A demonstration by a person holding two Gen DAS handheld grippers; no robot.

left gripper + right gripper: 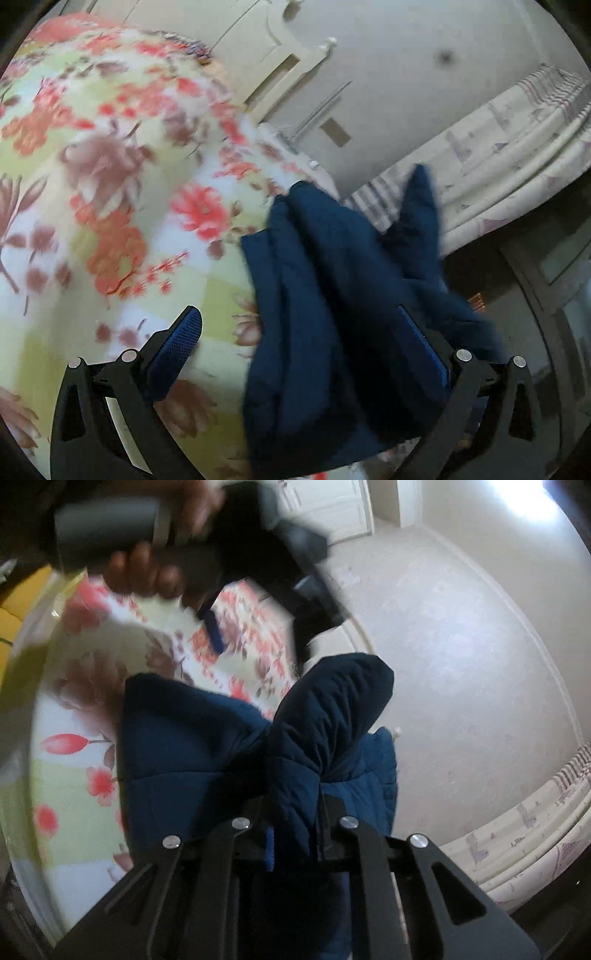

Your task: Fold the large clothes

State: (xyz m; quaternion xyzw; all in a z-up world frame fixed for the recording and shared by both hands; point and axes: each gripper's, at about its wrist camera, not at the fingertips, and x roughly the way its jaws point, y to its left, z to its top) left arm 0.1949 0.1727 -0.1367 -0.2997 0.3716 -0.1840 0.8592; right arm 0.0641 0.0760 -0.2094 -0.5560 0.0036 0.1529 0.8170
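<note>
Floral bedding [110, 206] in pink, green and white covers the bed under both tools, with a pale floor [461, 664] beyond. Over it hangs the navy quilted jacket [207, 760], bunched and lifted off the bed. The right gripper [295, 812] is clamped tight on a thick fold of it, while the left gripper [306, 347] stands wide apart, padding draped against one finger but not pinched. With a single hold, the puffy, slippery fabric could likely slide free or twist, spoiling the fold, and the blur suggests a fast swing that would worsen that. Its long axis runs roughly away from the right camera, one rounded end pointing toward the floor side.
</note>
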